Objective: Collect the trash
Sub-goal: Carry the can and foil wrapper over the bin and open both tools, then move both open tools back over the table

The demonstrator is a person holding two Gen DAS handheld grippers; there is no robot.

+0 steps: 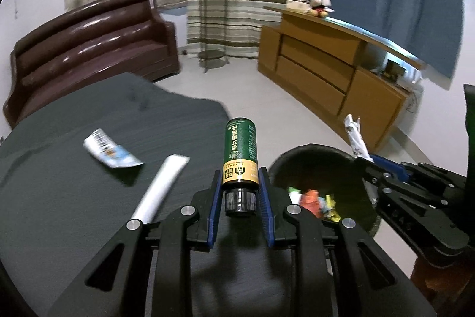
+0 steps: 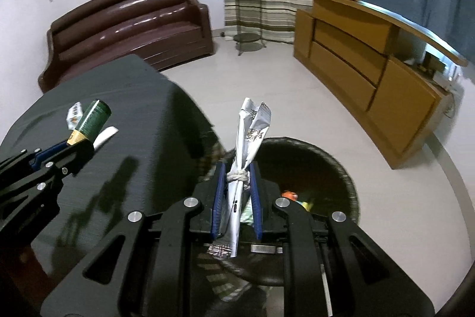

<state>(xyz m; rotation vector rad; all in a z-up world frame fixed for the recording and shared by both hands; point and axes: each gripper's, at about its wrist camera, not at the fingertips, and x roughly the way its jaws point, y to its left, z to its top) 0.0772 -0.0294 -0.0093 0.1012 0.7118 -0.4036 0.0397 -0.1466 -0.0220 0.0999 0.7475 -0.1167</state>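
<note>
My left gripper is shut on a small green bottle with a gold label band and black cap, held above the near edge of the dark table. My right gripper is shut on a knotted silver wrapper, over the near rim of the black trash bin. In the left wrist view the bin stands on the floor just right of the bottle, with several colourful scraps inside, and the right gripper holds the wrapper at its far right rim. A silver tube and a printed packet lie on the table.
A brown sofa stands behind the table. A wooden cabinet runs along the right with a plush toy on top. A plant stand with a potted plant stands before striped curtains. Pale floor lies between the table and the cabinet.
</note>
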